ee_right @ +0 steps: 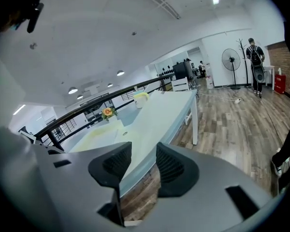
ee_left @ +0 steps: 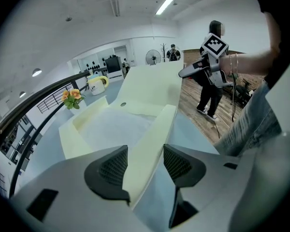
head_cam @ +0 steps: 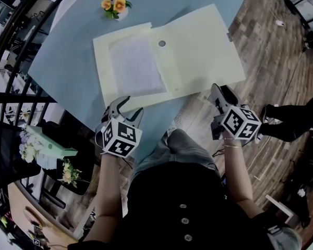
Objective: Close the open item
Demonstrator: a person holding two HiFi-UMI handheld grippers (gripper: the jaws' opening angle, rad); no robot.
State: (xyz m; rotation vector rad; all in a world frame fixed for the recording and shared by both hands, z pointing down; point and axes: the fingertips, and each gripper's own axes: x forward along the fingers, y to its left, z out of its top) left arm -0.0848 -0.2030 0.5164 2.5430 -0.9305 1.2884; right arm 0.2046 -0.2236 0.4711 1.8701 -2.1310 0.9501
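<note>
A pale yellow folder [head_cam: 198,51] lies spread open on the light blue table [head_cam: 62,61], with a white sheet [head_cam: 135,66] on its left half and a round snap [head_cam: 161,44] near the fold. My left gripper [head_cam: 131,107] is at the folder's near left edge. In the left gripper view [ee_left: 145,166] its jaws stand apart, with the near flap [ee_left: 152,134] running up between them; the pads do not press on it. My right gripper [head_cam: 219,95] hovers off the table's near right edge, close to the folder's corner. It is open [ee_right: 139,166] with only the table edge behind the gap.
A small pot of orange flowers [head_cam: 116,5] stands beyond the folder. A yellow-white jug [ee_left: 97,83] sits further back. A black railing [head_cam: 10,46] runs along the left. Someone in dark clothes [head_cam: 295,120] stands on the wooden floor at right.
</note>
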